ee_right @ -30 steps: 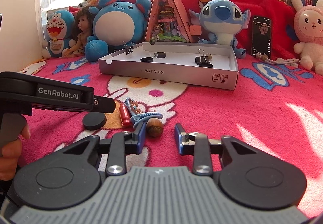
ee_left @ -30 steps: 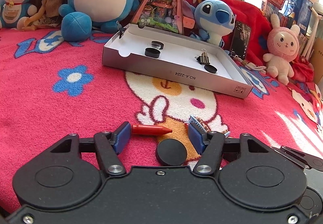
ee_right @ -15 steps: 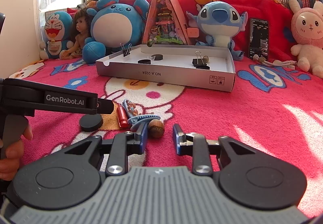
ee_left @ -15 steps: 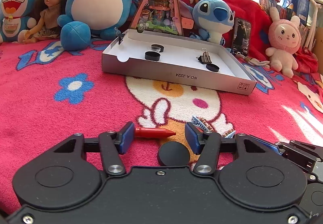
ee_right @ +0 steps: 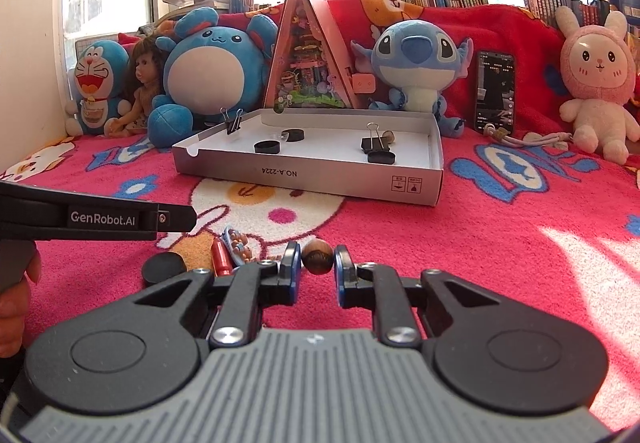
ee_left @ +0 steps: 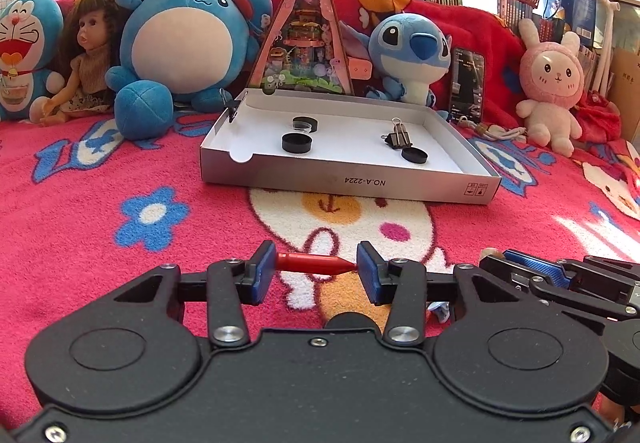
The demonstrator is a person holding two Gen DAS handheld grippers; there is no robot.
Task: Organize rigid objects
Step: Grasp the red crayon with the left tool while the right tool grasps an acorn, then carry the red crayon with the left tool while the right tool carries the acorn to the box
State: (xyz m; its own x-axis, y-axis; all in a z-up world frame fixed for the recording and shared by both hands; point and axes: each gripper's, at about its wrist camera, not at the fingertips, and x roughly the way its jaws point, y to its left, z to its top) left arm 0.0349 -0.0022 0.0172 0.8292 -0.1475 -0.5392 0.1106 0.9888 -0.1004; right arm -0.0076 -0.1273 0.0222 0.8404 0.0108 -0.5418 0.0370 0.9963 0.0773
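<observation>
Two grips are forming low in the frames: the left gripper has just been closing and is clamping the red crayon end to end, while the right gripper is pinching the brown nut. Lifting both straight and slowly should be keeping them seated before heading up-frame to the white box.

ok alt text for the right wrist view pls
The right gripper is shut on a small brown nut on a pink patterned blanket. Behind it lies an open white box of clips and black caps, backed by plush toys.
</observation>
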